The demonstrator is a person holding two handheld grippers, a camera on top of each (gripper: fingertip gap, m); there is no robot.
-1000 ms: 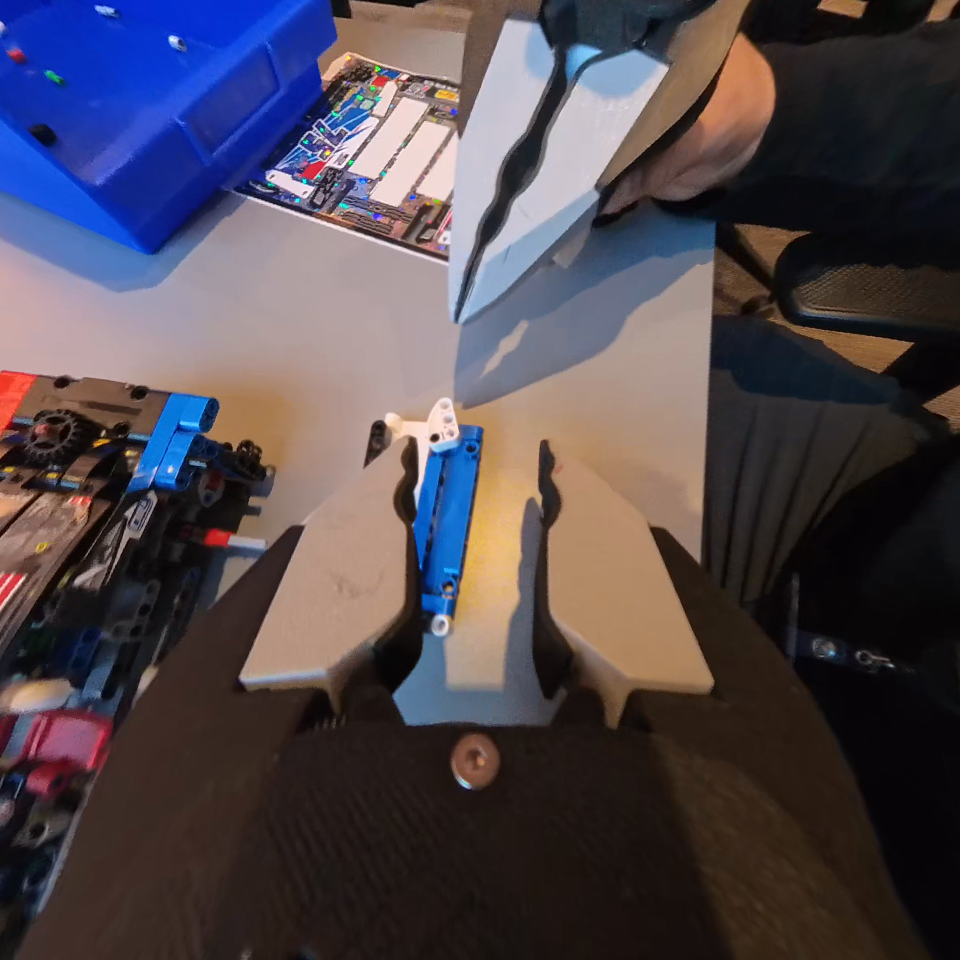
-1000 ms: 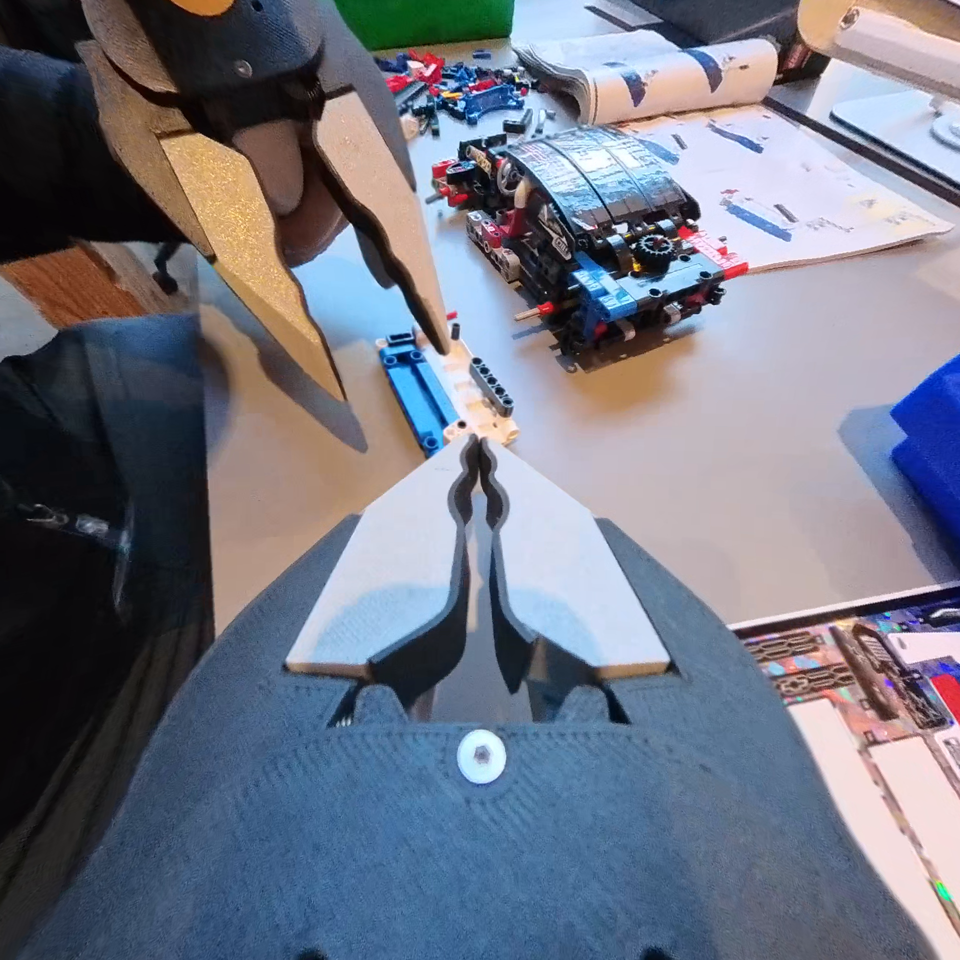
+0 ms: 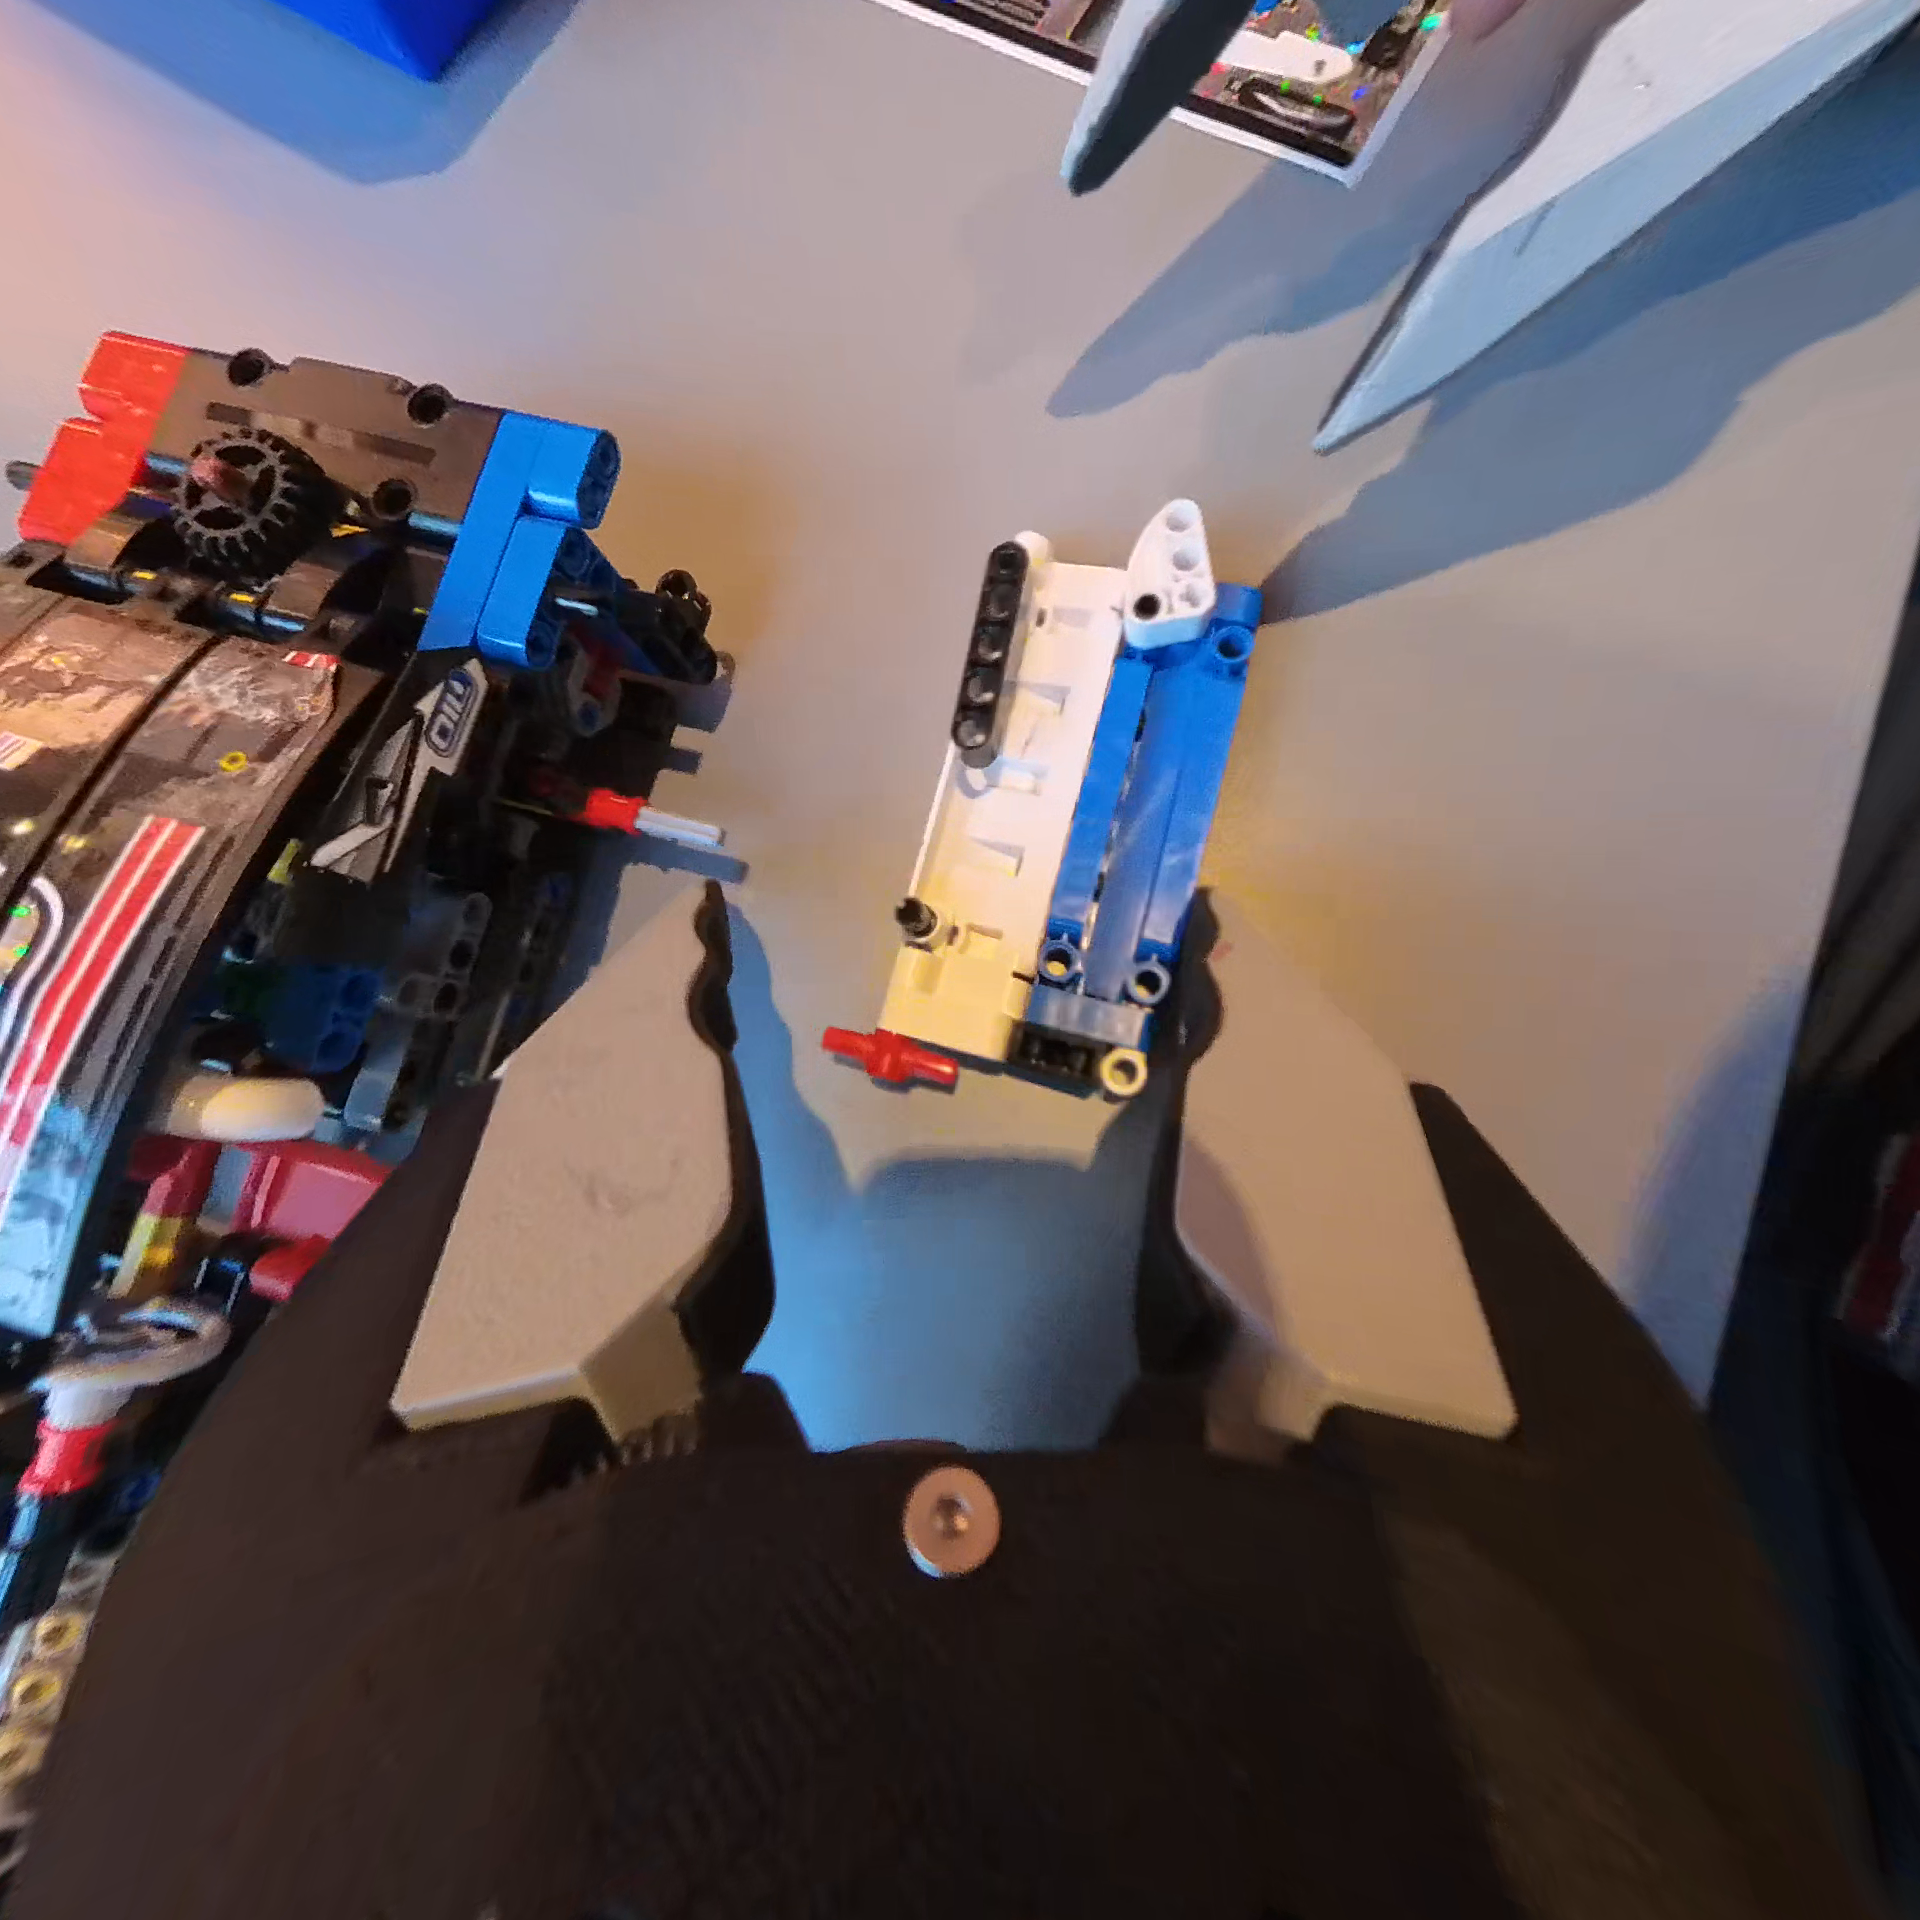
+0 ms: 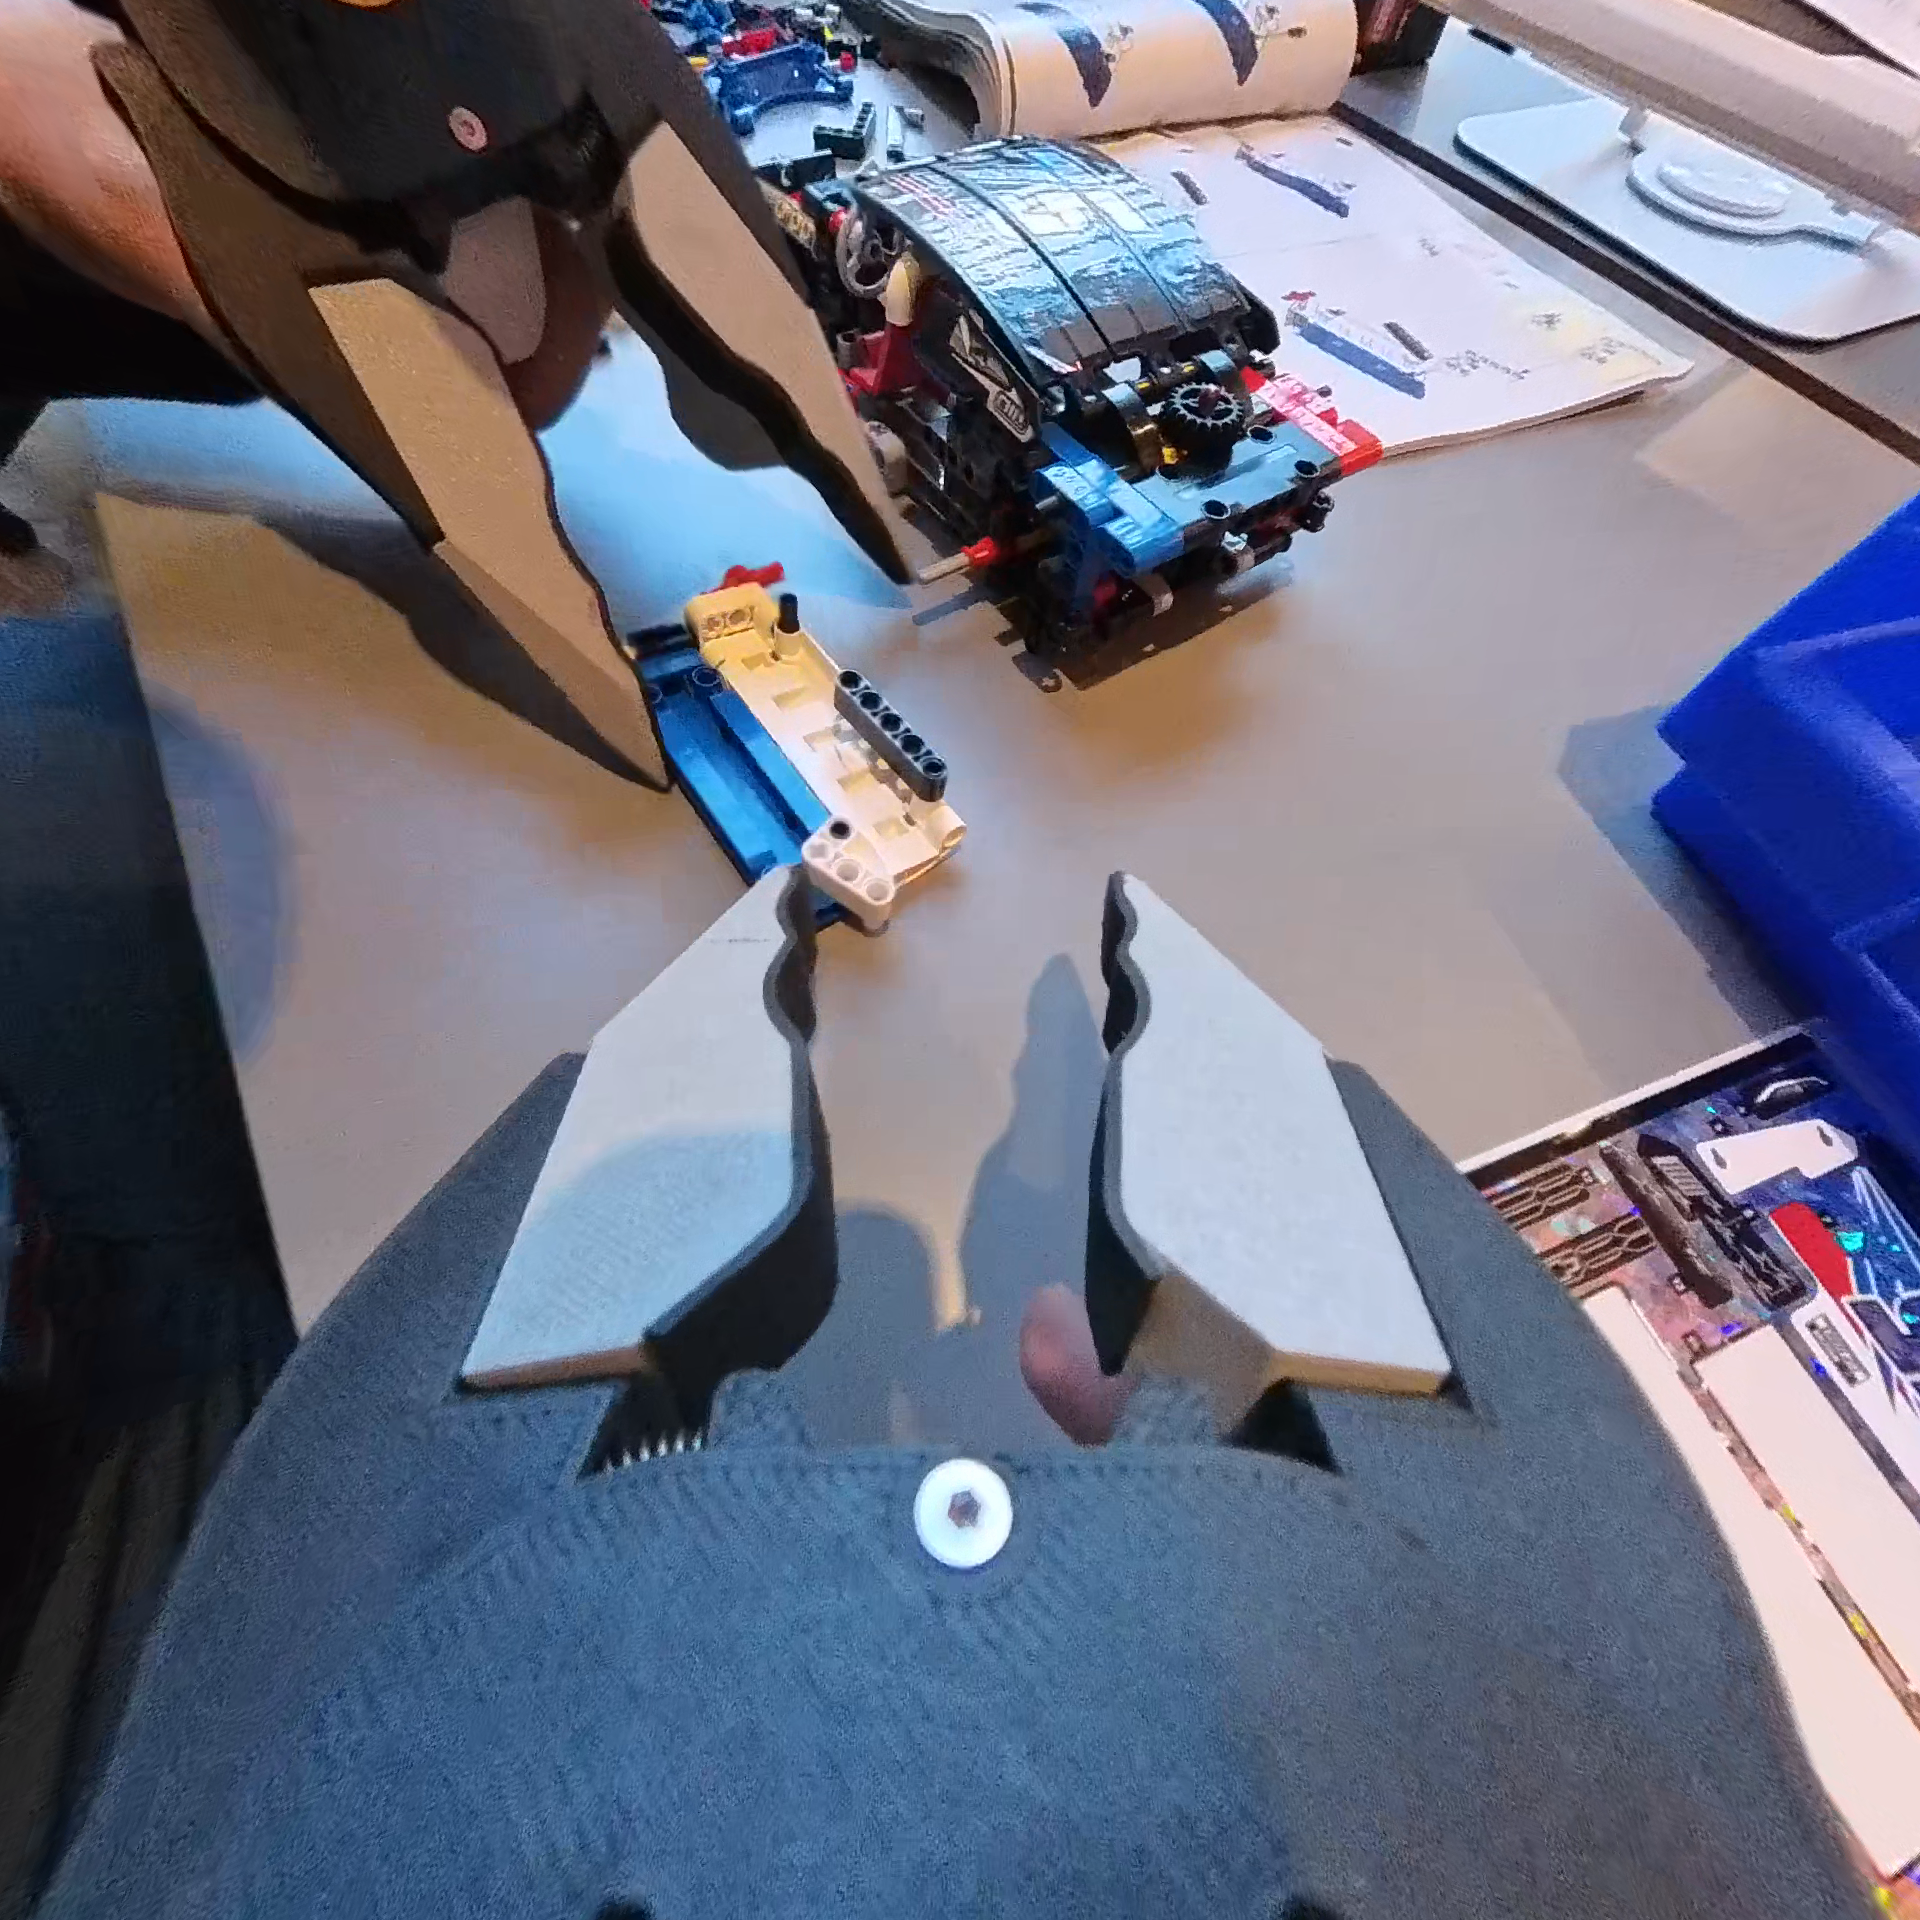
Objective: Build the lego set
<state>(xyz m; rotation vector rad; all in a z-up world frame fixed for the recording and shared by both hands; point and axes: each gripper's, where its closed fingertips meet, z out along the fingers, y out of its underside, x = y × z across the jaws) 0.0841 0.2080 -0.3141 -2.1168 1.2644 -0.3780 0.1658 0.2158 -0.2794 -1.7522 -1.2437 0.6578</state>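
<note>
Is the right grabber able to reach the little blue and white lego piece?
Probably yes. The right grabber is open, the lego piece lies just ahead on the table, and nothing sits between them.

Each camera sits on its gripper, looking steeply down at the table (image 3: 831,312) from close. They face each other; both see the subassembly (image 3: 1081,821) (image 4: 800,748) and the car (image 3: 260,779) (image 4: 1070,364).

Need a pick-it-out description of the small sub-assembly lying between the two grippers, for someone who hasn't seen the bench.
Start at the big black car model on the grey table. On the bare tabletop just beside it lies the small sub-assembly, flat and unheld. Unlike the car, it is a long white panel joined to a blue one, with a short black holed beam on the white side.
</note>
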